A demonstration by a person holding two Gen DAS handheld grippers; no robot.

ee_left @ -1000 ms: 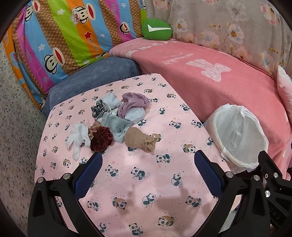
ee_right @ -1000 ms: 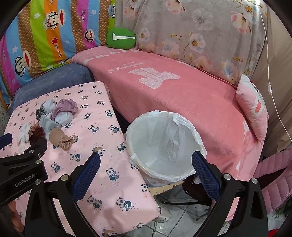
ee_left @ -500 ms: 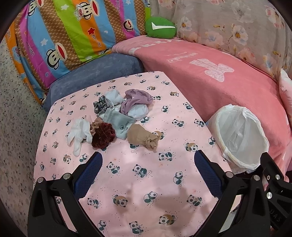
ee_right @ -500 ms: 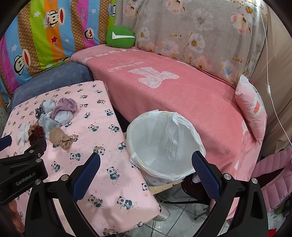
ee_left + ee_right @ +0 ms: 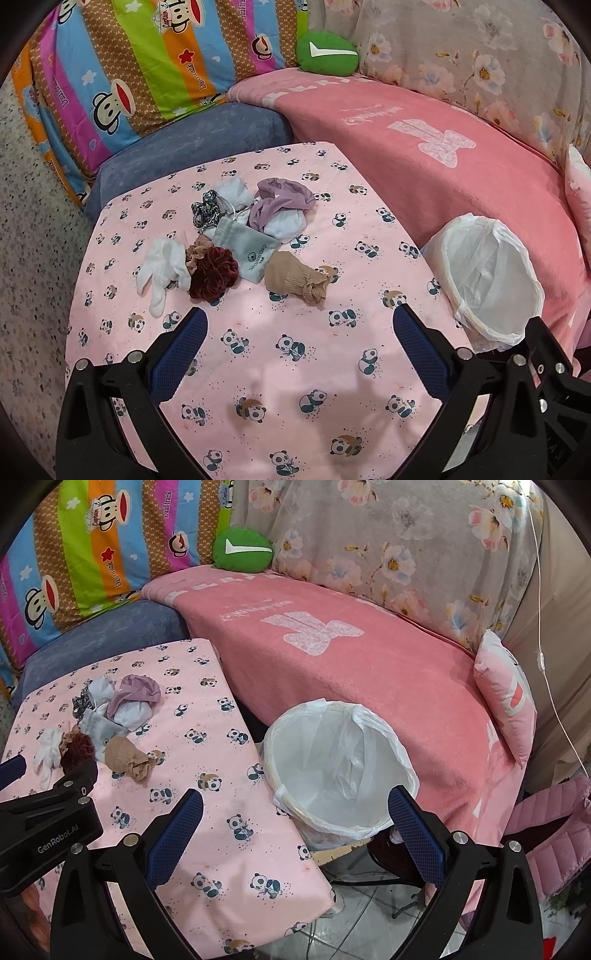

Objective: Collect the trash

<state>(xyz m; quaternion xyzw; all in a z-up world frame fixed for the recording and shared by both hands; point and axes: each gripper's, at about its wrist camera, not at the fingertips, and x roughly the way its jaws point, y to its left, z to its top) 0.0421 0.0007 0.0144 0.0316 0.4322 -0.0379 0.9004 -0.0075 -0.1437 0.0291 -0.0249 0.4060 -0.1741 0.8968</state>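
Blue ribbed pads on black arms: our left gripper (image 5: 297, 341) hangs above the near part of the table (image 5: 295, 369), jaws spread wide, nothing between them. Our right gripper (image 5: 295, 821) is likewise spread wide and empty, held over the table's right edge and the bin (image 5: 402, 760).

Pink panda-print cloth covers the table. Past the left gripper we see the trash in a loose cluster: a tan sock bundle (image 5: 295, 277) nearest, a dark red scrunchie (image 5: 213, 272) to its left, then a white glove (image 5: 160, 267) at the far left. Behind these lie a grey drawstring pouch (image 5: 249, 251), a lilac cloth (image 5: 282, 201) draped over a white bundle, and a black-and-white patterned scrunchie (image 5: 203, 212).

The bin, lined with a white bag, stands off the table's right side, against the pink sofa blanket (image 5: 351, 664).

Farthest back, a green cushion (image 5: 327, 53) rests in the sofa corner.
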